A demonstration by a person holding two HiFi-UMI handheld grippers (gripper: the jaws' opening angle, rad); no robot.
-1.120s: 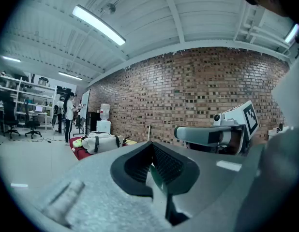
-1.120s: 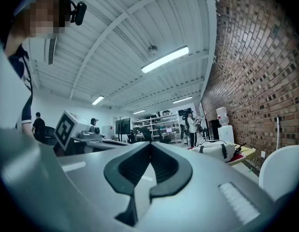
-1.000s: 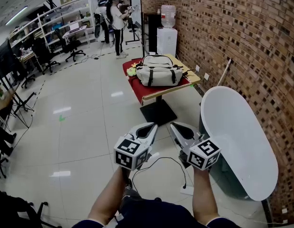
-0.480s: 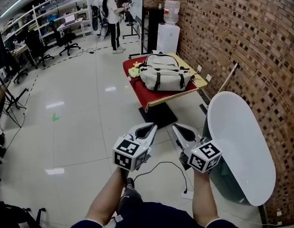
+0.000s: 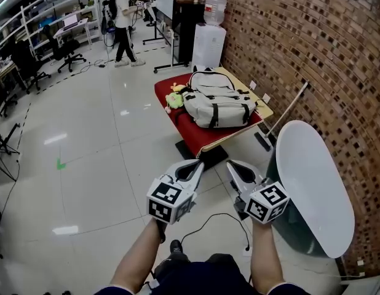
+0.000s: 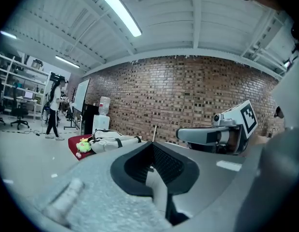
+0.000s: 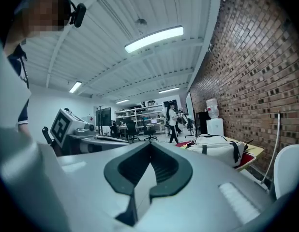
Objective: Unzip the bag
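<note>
A pale grey backpack (image 5: 217,105) with dark straps lies on a red-covered table (image 5: 202,141) ahead of me, well beyond both grippers. It shows small in the left gripper view as the backpack (image 6: 112,142) and in the right gripper view as the backpack (image 7: 218,149). My left gripper (image 5: 198,164) and right gripper (image 5: 229,164) are held side by side over the floor, both shut with nothing between the jaws. The bag's zipper is too small to make out.
A yellow-green plush toy (image 5: 174,98) sits on the table left of the bag. A white oval tabletop (image 5: 314,186) stands close on my right by the brick wall (image 5: 313,48). A water dispenser (image 5: 209,35) is behind the table. A person (image 5: 122,20) stands far back. A cable (image 5: 224,220) lies on the floor.
The table and backpack have come nearer and lower in the head view as I walk toward them. Both grippers stay shut and side by side.
</note>
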